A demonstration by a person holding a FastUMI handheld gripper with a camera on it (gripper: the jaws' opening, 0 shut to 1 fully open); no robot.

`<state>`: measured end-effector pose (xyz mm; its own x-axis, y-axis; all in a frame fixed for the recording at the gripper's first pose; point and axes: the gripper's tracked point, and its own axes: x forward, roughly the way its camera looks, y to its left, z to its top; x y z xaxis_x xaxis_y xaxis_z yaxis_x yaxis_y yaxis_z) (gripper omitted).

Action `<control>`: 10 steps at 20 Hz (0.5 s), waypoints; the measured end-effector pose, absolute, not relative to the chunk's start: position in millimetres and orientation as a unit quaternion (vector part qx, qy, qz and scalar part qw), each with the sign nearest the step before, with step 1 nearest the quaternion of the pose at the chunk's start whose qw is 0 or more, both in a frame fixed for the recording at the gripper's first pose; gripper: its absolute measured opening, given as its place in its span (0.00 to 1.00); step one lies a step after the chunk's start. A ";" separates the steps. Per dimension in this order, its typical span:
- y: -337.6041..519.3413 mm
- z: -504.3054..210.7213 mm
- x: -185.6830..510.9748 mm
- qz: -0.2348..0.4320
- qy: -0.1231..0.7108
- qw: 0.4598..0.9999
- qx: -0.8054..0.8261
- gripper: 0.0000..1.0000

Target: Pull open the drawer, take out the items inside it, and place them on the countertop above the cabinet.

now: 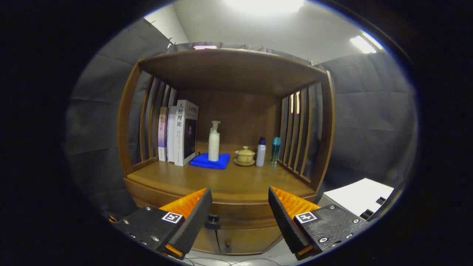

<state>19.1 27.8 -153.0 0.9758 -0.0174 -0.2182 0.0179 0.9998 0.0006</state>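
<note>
A wooden cabinet stands ahead of me, with a countertop (207,181) under an open shelf frame. Below the top runs the drawer front (240,214), closed, with a small dark knob (213,220) just inside my left finger. My gripper (240,197) is open, with nothing between its fingers, and hangs a short way in front of the drawer. On the countertop, toward the back, a white pump bottle (214,142) stands on a folded blue cloth (210,161). Whatever the drawer holds is hidden.
Several upright books (181,133) lean at the back left of the countertop. A lidded tan cup on a saucer (244,156), a white bottle with a dark cap (261,152) and a teal bottle (275,150) stand back right. Cabinet doors (236,242) sit below; a white box (358,197) lies at right.
</note>
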 end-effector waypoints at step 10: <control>55.1 -238.4 18.7 -0.024 0.151 0.988 0.027 0.94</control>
